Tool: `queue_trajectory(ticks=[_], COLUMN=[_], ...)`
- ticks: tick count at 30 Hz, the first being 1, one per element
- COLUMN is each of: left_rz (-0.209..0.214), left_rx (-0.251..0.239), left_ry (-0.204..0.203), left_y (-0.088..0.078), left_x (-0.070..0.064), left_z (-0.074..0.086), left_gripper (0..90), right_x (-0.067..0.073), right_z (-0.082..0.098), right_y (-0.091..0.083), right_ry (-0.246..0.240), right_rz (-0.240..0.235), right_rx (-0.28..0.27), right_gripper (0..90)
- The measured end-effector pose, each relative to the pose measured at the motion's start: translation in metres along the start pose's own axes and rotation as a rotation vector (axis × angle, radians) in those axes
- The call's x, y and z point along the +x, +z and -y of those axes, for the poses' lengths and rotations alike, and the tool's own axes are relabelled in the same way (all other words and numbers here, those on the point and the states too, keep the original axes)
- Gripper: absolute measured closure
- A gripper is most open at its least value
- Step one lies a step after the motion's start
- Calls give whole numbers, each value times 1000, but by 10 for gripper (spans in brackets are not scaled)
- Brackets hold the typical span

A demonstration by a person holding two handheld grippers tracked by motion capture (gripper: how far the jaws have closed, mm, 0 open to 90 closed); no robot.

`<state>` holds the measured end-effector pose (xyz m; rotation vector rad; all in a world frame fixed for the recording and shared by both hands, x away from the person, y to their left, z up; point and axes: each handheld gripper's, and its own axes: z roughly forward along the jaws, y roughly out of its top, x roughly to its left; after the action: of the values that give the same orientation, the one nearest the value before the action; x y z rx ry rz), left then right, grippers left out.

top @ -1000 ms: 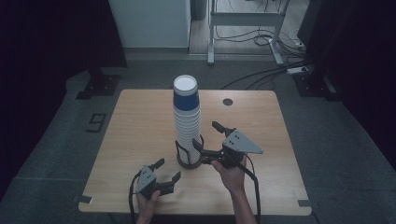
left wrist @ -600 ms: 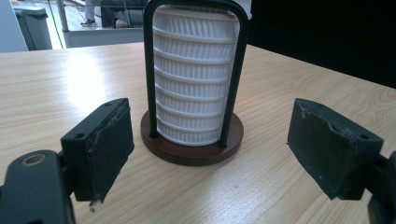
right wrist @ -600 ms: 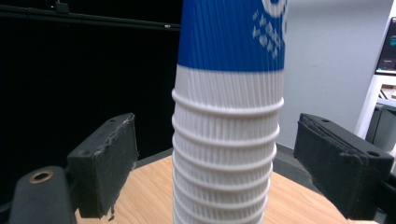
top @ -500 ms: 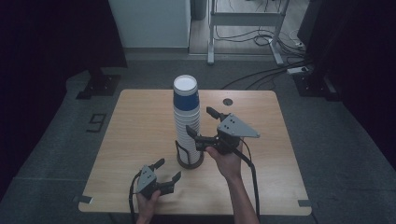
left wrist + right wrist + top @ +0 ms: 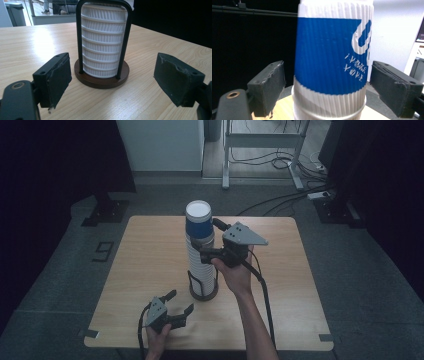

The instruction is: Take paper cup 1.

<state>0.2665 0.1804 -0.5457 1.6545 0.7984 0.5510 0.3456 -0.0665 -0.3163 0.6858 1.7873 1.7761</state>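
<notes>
blue-and-white ribbed paper cup (image 5: 332,57) tops the stack in the black wire holder (image 5: 102,42), right gripper (image 5: 207,239) straddling it unclamped to lift it, left gripper (image 5: 179,305) idle, jaws apart.

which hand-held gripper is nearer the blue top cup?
Right. The right hand-held gripper brackets the blue top cup, pads apart; the left hand-held gripper sits low near the rack base.

One cup stack (image 5: 200,251) in one holder (image 5: 203,291), two grippers, one table (image 5: 145,265).
</notes>
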Motion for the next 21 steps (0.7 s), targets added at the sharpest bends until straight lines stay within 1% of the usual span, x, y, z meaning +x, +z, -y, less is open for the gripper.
queue_trajectory(ticks=[2, 5, 10, 13, 14, 18, 21], left_rz=[-1, 0, 0, 0, -1, -1, 0], left_rx=[-2, 0, -4, -6, -5, -5, -5], left_ry=[4, 2, 2, 3, 2, 2, 6], left_y=[0, 0, 0, 0, 0, 0, 0], left_x=[0, 0, 0, 0, 0, 0, -1], left_z=[0, 0, 0, 0, 0, 0, 0], left_gripper=[143, 143, 143, 143, 143, 144, 143], right_x=[-2, -3, -4, -2, -1, -2, -2], right_z=[0, -1, -4, -4, -4, -4, -4], right_y=[4, 8, 17, 19, 21, 24, 27], right_ry=[15, 16, 1, -3, -14, -5, -10], right_rz=[-4, 0, 2, 7, 9, 6, 7], right_rx=[-5, 0, 17, 24, 30, 41, 47], right_gripper=[126, 126, 126, 127, 130, 134, 152])
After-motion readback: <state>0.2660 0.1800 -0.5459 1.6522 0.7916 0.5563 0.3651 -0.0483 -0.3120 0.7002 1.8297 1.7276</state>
